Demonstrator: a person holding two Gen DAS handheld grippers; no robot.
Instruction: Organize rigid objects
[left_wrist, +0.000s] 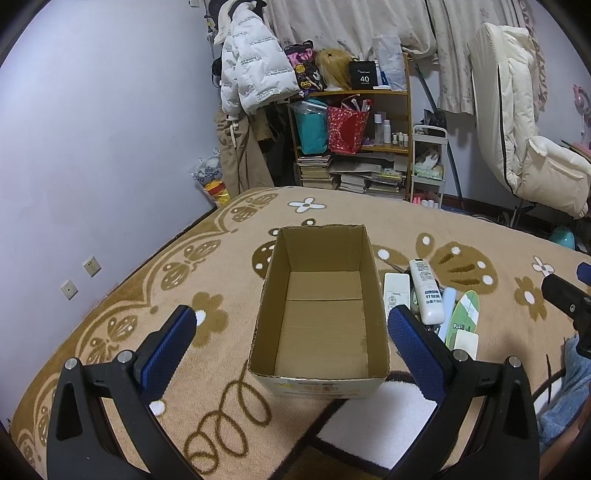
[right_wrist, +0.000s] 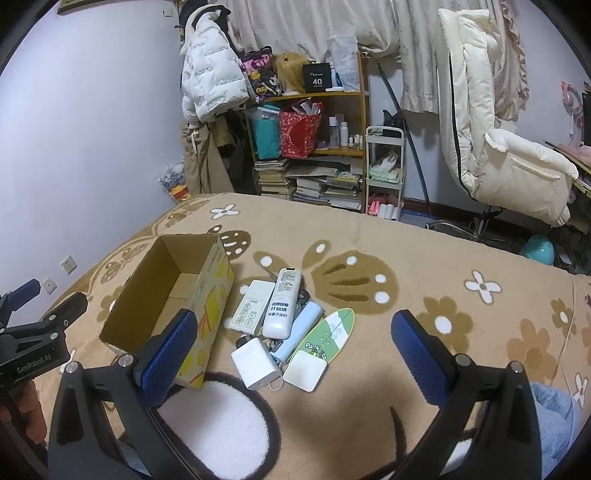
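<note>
Cardboard box (left_wrist: 320, 306): open-topped, nothing inside, standing on the beige flowered blanket (right_wrist: 369, 236); centre of the left wrist view, about 9 o'clock of the pile in the right wrist view.
Pile of rigid things: lying on the blanket just beside the box, at its 3 o'clock.
Long white remote (right_wrist: 283, 302): resting on top of the pile, pointing toward 12 o'clock.
Flat white remote (right_wrist: 251, 305): touching the long one at its 9 o'clock.
Pale blue tube (right_wrist: 298, 330): slanting under the long remote's lower end.
Green surfboard-shaped card (right_wrist: 327, 338): at the pile's 4 o'clock edge.
White charger block (right_wrist: 255, 363): at 6 o'clock of the pile.
White square pad (right_wrist: 305, 370): just beside the charger, overlapping the card.
Left gripper (left_wrist: 291, 328): released, blue pads wide apart either side of the box, holding nothing.
Right gripper (right_wrist: 293, 332): released, spread wide, hovering above the pile, empty.
</note>
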